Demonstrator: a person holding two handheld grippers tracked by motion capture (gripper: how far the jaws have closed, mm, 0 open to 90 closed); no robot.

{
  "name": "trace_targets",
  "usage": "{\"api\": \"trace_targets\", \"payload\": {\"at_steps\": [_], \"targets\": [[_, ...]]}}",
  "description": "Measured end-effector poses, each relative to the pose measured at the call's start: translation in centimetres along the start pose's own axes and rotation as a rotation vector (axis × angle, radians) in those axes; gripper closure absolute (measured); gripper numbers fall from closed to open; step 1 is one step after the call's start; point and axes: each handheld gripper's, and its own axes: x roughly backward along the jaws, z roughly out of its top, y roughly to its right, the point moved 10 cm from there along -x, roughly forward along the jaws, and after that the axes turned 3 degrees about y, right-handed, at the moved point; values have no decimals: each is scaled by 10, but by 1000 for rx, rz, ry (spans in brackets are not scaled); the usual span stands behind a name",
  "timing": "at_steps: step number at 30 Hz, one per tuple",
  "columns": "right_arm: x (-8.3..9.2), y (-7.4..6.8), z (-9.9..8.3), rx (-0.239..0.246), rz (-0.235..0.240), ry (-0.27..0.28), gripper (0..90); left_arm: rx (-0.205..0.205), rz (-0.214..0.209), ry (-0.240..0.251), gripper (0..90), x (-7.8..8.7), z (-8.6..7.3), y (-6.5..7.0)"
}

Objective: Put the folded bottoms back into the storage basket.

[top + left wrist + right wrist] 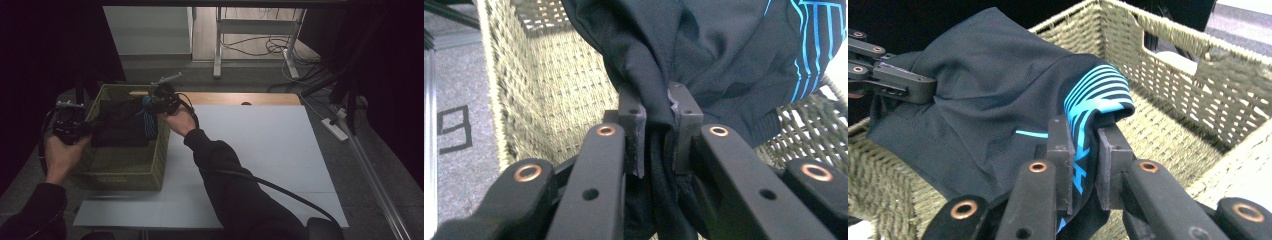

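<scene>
Two grippers share one load: a dark garment with bright blue stripes (125, 122), held over a woven green basket (127, 175) that sits at about nine o'clock on my white table (260, 150). My left gripper (659, 127) has its jaws clamped on a fold of the plain dark cloth; in its own view the basket's woven wall (554, 90) rises at ten o'clock behind the fabric. My right gripper (1082, 150) has its jaws pressed together on the striped edge (1093, 92), and from there I see the left gripper (898, 82) at nine o'clock, gripping the far side of the cloth. Between them the garment hangs stretched within the basket's rim, its lower part sagging inside. At two o'clock in the right gripper view the basket's handle slot (1173, 55) shows, with bare woven floor (1168, 130) below it.
</scene>
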Motion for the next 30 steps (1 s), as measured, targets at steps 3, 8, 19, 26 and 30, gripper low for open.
{"api": "trace_targets", "payload": {"at_steps": [3,8,19,26,30], "targets": [[-6,4,-6,-6,-5,-11,800,8,1,-13,792,-7,-3,-1],[-14,11,-13,15,-27,-15,785,29,7,-19,769,-22,-7,-4],[-8,38,-12,6,-138,26,538,47,68,56,387,-28,3,-11],[0,37,-12,17,-130,15,464,7,54,58,310,-27,3,-5],[3,34,-13,31,-119,-1,412,-4,38,51,269,-28,1,-2]]}}
